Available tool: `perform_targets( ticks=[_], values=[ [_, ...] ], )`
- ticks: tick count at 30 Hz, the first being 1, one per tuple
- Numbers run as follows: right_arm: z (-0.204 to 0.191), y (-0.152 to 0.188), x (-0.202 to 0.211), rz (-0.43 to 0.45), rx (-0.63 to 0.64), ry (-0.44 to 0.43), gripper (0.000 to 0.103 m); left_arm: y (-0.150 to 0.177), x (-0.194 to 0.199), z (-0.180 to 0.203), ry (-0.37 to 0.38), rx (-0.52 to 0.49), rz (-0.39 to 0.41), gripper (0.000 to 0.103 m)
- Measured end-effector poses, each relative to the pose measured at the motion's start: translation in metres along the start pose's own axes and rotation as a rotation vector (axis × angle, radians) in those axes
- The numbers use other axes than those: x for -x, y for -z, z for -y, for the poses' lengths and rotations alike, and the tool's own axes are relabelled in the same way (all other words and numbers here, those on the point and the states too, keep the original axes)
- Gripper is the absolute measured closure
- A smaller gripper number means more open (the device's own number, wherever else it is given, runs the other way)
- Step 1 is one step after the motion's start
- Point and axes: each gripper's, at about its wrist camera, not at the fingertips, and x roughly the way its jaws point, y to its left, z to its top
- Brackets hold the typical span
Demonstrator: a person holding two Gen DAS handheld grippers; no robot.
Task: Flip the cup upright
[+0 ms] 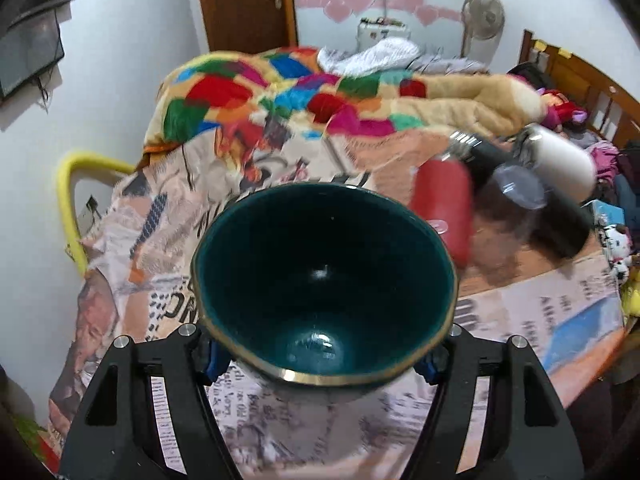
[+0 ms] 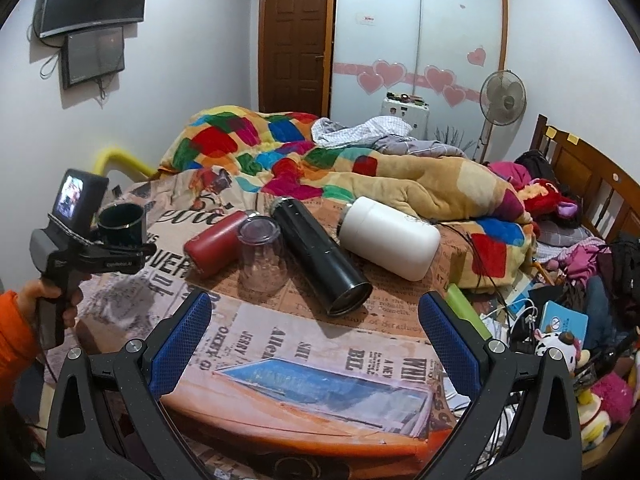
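Observation:
A dark teal cup point(image 1: 324, 280) with a gold rim fills the left wrist view, its mouth turned toward the camera. My left gripper point(image 1: 320, 356) is shut on the cup, a pad on each side of it. In the right wrist view the left gripper point(image 2: 120, 246) holds the cup point(image 2: 121, 222) mouth-up above the table's left side. My right gripper point(image 2: 316, 340) is open and empty over the table's near edge.
On the newspaper-print table point(image 2: 320, 344) lie a red bottle point(image 2: 216, 246), an upside-down clear plastic cup point(image 2: 262, 256), a black flask point(image 2: 320, 264) and a white flask point(image 2: 390, 238). A colourful blanket point(image 2: 280, 148) is heaped behind. Clutter and toys point(image 2: 560, 344) lie to the right.

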Motion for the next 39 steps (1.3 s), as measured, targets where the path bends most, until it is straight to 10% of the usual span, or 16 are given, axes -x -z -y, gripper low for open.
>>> perform_targets(
  ticks=[17,39],
  values=[
    [0.033,0.014,0.015,0.02,-0.051,0.016,0.0,0.0,0.057,0.117,0.171,-0.131,-0.003,0.033],
    [0.076,0.041,-0.036,-0.111,-0.12,0.03,0.0,0.03,-0.029,0.195,0.301,-0.19,-0.228,0.033]
  ],
)
